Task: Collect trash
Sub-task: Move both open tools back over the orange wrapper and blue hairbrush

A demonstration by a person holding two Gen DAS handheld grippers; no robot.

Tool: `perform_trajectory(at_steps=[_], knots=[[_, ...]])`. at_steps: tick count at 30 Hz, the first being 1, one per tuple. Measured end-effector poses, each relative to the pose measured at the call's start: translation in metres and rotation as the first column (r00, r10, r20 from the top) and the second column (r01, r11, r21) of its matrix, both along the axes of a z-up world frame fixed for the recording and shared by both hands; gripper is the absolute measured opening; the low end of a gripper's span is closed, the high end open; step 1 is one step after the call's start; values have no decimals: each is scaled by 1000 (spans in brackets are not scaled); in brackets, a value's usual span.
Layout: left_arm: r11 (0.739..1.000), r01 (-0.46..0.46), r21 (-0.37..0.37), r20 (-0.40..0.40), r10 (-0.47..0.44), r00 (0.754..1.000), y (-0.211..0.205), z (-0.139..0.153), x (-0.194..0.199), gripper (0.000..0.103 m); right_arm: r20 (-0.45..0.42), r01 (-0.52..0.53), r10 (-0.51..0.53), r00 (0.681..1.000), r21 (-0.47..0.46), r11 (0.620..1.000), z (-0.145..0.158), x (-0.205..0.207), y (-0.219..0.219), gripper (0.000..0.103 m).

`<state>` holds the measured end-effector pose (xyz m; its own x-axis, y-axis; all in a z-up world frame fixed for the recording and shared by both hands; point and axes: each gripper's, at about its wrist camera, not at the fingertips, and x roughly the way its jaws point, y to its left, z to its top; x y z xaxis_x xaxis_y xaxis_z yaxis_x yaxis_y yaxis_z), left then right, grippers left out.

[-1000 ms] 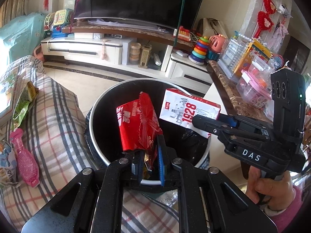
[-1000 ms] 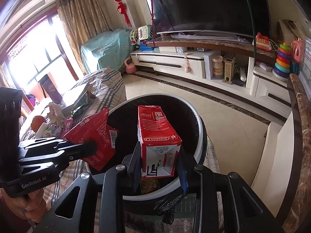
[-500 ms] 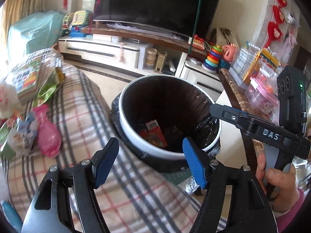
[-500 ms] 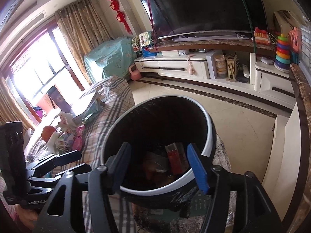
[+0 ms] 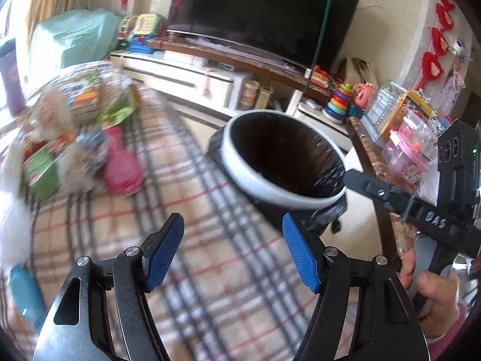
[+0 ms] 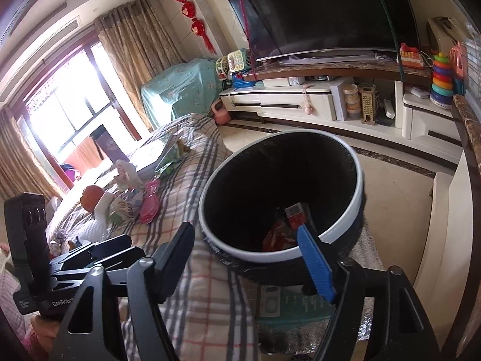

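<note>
A white-rimmed trash bin (image 5: 264, 188) with a black liner stands beside the plaid-covered sofa (image 5: 210, 270); it also shows in the right wrist view (image 6: 357, 186). Inside it lie a red wrapper (image 6: 278, 237) and a red-and-white carton (image 6: 296, 213). My left gripper (image 5: 233, 252) is open and empty above the plaid cover, short of the bin. My right gripper (image 6: 249, 258) is open and empty at the bin's near rim; it also shows at the right of the left wrist view (image 5: 360, 183). A heap of trash lies on the sofa: a pink bottle (image 5: 121, 165), green packets (image 5: 42, 168), white tissue (image 5: 13, 180).
A TV cabinet (image 6: 300, 102) with a large TV (image 5: 264, 15) stands behind the bin. A brown marble counter (image 5: 372, 156) holding toy boxes runs along the right. A green box (image 6: 288, 303) lies at the bin's foot. An orange (image 6: 91, 195) sits on the sofa.
Both grippers opened and let the red wrapper and the carton fall into the bin. Both have since pulled back, the left one swinging left over the sofa.
</note>
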<state>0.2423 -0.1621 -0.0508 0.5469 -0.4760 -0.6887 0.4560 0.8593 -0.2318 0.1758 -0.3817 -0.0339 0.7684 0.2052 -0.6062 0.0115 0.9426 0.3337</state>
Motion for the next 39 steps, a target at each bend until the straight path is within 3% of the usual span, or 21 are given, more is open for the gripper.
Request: perform_trajectory(at_steps=[9,20,39], knots=[[987,-159,14,-10,160,987,86,-16,-40,69,-21,-112,113,993,43,993,-14,-8,64,77],[939,-343,-12,-34,343,939,186,-24,-64,69,-50,-277,278,959,28,961,-27,-13,158,77],[873,-488,-3,-57,487,872,270,-33,-64,69,-115,-466,458,882,-51,884,-42,-15,260,76]])
